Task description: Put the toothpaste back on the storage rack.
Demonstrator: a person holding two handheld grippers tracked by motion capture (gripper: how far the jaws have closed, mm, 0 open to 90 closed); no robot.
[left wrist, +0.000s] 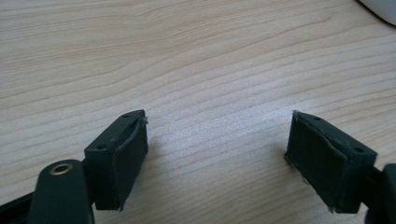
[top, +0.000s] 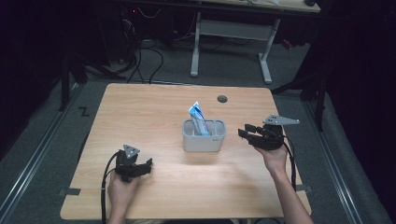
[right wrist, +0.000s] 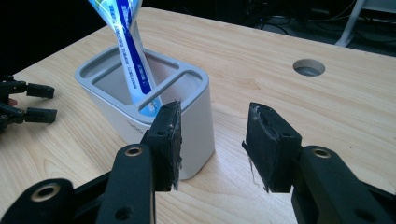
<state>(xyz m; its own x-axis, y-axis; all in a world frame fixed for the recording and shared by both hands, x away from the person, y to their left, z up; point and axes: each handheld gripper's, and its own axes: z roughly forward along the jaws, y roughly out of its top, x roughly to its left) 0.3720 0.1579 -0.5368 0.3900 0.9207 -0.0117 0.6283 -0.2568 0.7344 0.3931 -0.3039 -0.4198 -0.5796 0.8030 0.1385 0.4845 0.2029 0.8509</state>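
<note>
The right tool (right wrist: 212, 140) sat near the grey holder (right wrist: 140, 107) with its jaws apart; the tube (right wrist: 130, 51) stood inside; the left tool (left wrist: 217, 149) gaped over the surface (left wrist: 187, 56).

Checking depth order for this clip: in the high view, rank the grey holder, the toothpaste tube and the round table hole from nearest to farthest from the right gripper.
From the right gripper:
1. Grey holder, just to its left at the table's middle.
2. Toothpaste tube, standing tilted in the holder's left compartment, a little farther left.
3. Round table hole, beyond the holder near the table's far edge.
</note>
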